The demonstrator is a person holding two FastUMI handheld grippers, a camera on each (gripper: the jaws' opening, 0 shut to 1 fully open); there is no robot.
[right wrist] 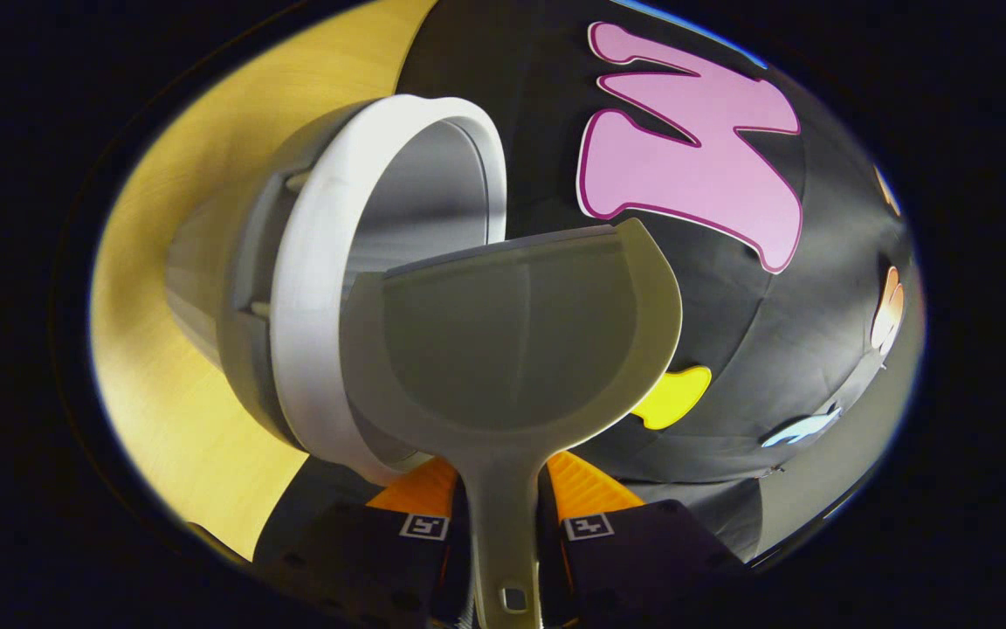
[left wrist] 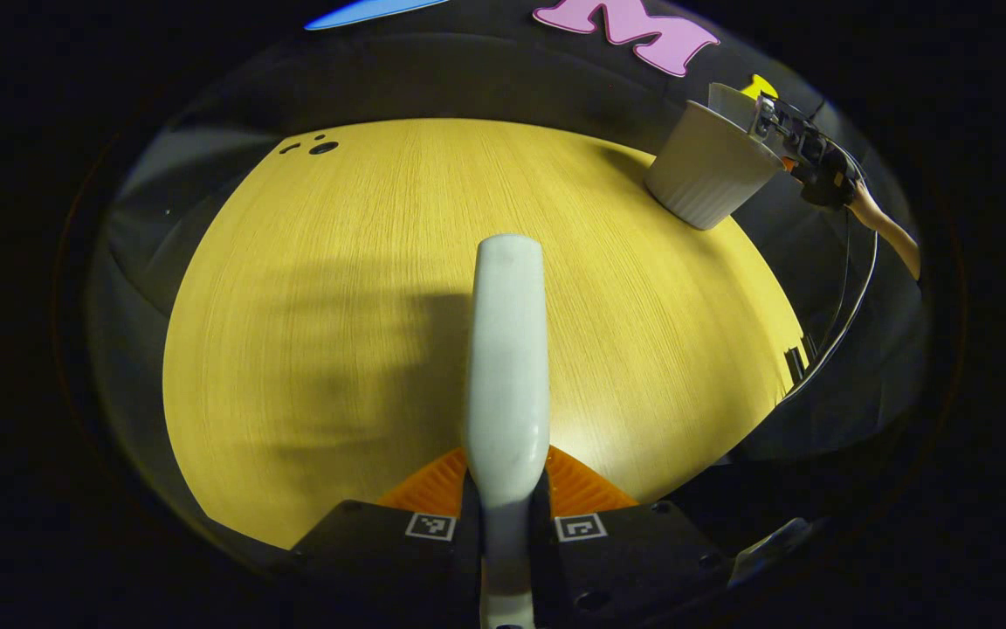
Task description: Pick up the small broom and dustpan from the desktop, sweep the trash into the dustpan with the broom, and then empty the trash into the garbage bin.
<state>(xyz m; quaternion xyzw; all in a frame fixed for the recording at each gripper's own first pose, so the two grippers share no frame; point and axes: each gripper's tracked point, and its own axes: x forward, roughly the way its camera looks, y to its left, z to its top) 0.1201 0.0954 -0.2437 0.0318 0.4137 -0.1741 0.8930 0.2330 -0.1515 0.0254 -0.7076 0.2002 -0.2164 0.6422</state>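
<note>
The garbage bin (left wrist: 708, 170) stands at the bench's (left wrist: 337, 306) far right edge. My right tongs (right wrist: 503, 489) hold the dustpan (right wrist: 512, 341) at its mouth; my left tongs (left wrist: 507, 489) hold the broom (left wrist: 507, 349) over the bench.

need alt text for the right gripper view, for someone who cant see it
The right gripper is clamped on the handle of a grey dustpan, whose front edge is tipped against the open mouth of a white-rimmed garbage bin. No trash shows in the pan. The bin stands on a yellow wooden desktop.
</note>
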